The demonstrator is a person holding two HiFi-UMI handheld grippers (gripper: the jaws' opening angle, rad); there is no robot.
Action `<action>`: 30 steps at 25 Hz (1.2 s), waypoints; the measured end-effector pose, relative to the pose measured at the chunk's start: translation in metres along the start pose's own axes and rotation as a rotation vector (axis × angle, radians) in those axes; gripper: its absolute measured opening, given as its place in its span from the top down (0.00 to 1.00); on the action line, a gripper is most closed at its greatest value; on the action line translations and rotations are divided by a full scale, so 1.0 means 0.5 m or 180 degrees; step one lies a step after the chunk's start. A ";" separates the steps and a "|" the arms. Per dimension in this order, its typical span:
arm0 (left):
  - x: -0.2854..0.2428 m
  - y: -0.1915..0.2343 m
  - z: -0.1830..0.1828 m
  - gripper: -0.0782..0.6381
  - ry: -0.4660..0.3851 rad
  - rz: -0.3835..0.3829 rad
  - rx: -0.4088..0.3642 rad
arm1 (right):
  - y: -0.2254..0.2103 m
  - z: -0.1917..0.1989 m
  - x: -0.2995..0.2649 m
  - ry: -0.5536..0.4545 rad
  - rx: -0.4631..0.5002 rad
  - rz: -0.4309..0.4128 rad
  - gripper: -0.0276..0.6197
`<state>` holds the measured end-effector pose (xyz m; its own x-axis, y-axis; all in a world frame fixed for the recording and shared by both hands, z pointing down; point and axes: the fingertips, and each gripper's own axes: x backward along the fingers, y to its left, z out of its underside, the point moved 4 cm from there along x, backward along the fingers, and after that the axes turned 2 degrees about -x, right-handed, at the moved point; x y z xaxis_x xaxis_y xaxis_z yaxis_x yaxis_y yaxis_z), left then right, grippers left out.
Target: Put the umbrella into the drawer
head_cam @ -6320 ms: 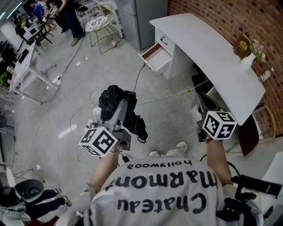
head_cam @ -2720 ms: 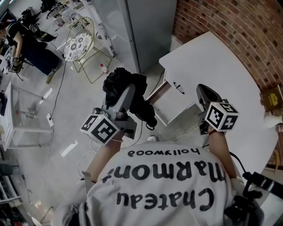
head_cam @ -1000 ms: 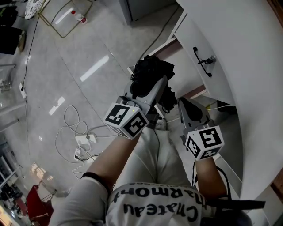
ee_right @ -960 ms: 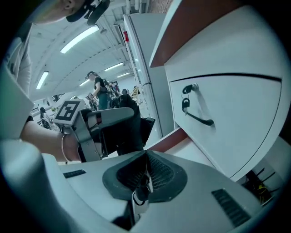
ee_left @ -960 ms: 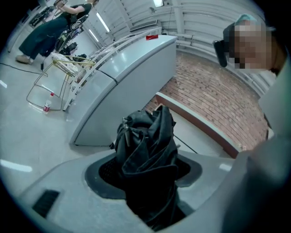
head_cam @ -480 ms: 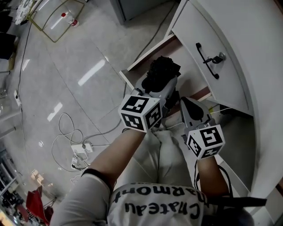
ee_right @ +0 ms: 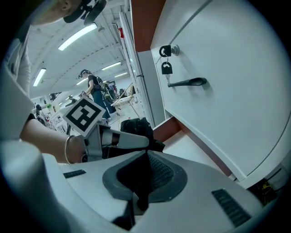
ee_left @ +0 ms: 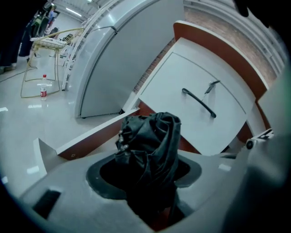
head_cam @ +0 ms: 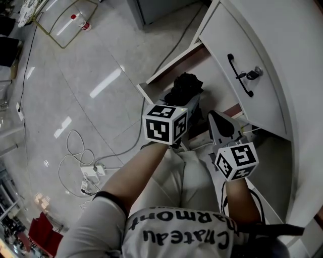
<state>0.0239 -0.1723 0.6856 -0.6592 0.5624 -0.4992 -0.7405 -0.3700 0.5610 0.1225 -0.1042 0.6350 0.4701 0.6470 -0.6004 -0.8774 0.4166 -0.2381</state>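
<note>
My left tool (head_cam: 187, 105), clamped on the umbrella (head_cam: 184, 86), has just sunk over the open drawer (head_cam: 169, 64), so release looks close; my right tool (head_cam: 220, 121) is closed and empty.

A glossy pale grey floor (head_cam: 75, 95) mirrors the ceiling strip lights (ee_right: 77, 36). White cables and a power strip (head_cam: 91, 174) lie on it. A gold wire-frame chair (ee_left: 45, 42) stands near a tall grey cabinet (head_cam: 156, 7), which is beside the white curved worktop (head_cam: 292, 45). The wall behind (ee_left: 216, 22) looks like brick.
</note>
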 end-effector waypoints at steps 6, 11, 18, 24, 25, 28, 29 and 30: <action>-0.038 0.014 0.002 0.55 0.0213 -0.0057 0.0065 | 0.005 0.000 -0.010 0.0047 0.0024 -0.0043 0.93; -0.070 0.022 -0.001 0.55 -0.0035 -0.0229 0.0084 | 0.001 0.006 -0.019 0.0061 -0.0048 -0.0052 0.93; -0.129 0.063 0.013 0.55 -0.0100 -0.0395 0.0313 | -0.015 0.016 -0.034 0.0032 -0.0054 -0.0026 0.93; -0.168 0.092 0.024 0.55 0.0019 -0.0414 0.0463 | -0.019 0.042 -0.050 0.0116 -0.0084 0.0018 0.93; -0.172 0.095 0.027 0.54 0.0025 -0.0415 0.0484 | -0.018 0.046 -0.053 0.0129 -0.0104 0.0022 0.93; -0.181 0.110 0.035 0.54 0.0023 -0.0477 0.0593 | -0.019 0.051 -0.061 0.0148 -0.0155 0.0016 0.93; -0.184 0.115 0.038 0.54 0.0022 -0.0505 0.0623 | -0.019 0.053 -0.063 0.0147 -0.0170 0.0011 0.93; -0.186 0.119 0.041 0.54 0.0020 -0.0533 0.0641 | -0.020 0.053 -0.065 0.0145 -0.0184 0.0009 0.93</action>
<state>0.0438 -0.2314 0.7792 -0.5309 0.5986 -0.5999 -0.7988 -0.1171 0.5901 0.1186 -0.1126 0.6774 0.4640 0.6178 -0.6349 -0.8834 0.3765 -0.2792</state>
